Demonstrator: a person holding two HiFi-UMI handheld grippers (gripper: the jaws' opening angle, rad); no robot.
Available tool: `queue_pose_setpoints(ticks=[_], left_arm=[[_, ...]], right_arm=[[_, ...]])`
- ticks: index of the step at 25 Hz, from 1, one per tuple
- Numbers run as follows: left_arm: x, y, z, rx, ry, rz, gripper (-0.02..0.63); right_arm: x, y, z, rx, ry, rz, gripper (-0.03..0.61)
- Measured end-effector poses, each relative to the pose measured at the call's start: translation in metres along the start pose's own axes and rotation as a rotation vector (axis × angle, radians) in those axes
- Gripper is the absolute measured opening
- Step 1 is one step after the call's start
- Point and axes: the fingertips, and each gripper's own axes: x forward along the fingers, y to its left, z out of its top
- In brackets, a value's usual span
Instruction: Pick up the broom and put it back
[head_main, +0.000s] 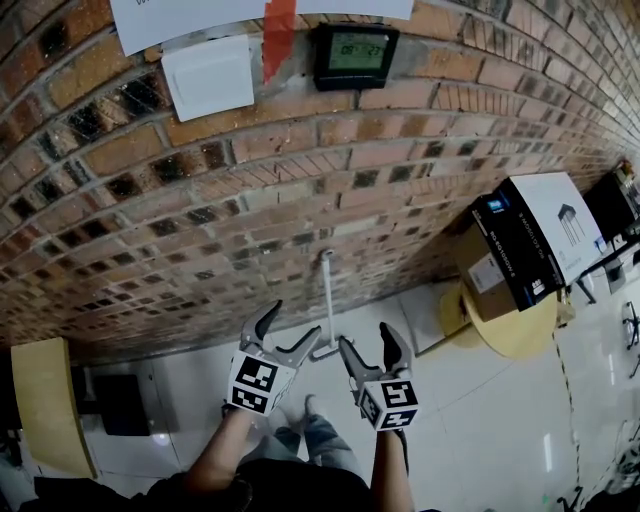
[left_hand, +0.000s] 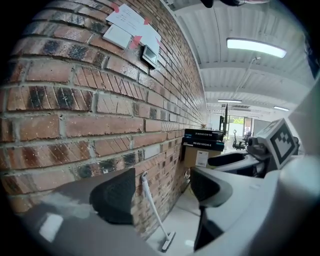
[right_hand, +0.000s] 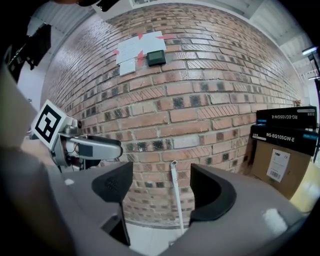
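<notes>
— Broom (head_main: 328, 300) position?
— Upright against the brick wall (head_main: 300, 180), head on the white floor (head_main: 480, 430), beyond both grippers and touching neither.
— Fingers?
— Left gripper (head_main: 295, 322) and right gripper (head_main: 366, 340) are spread wide and empty. Each gripper view frames the distant handle between its jaws.

The broom (head_main: 328, 300) leaned against the far wall (head_main: 200, 200), its head on the floor (head_main: 480, 430). High above it on the wall hung a clock (head_main: 355, 55), with papers (head_main: 185, 20) to its left. To the broom's right, boxes (head_main: 535, 240) sat on a round table (head_main: 520, 335). The left gripper (head_main: 295, 320) and right gripper (head_main: 365, 338) were side by side on the near side, apart from the broom.
</notes>
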Motion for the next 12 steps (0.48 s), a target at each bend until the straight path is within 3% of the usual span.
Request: queue_pose_setpoints(ticks=[5,12], left_arm=[[0.005,-0.002,0.004,-0.005,-0.011,-0.022,0.345],[0.029,-0.01,-0.005,-0.049,-0.015,-0.064,0.345]], right_arm=[[-0.019,-0.018,-0.007,-0.008,0.005,-0.036,0.364],[-0.083,-0.056,-0.051,0.0,0.066,-0.135,0.364]])
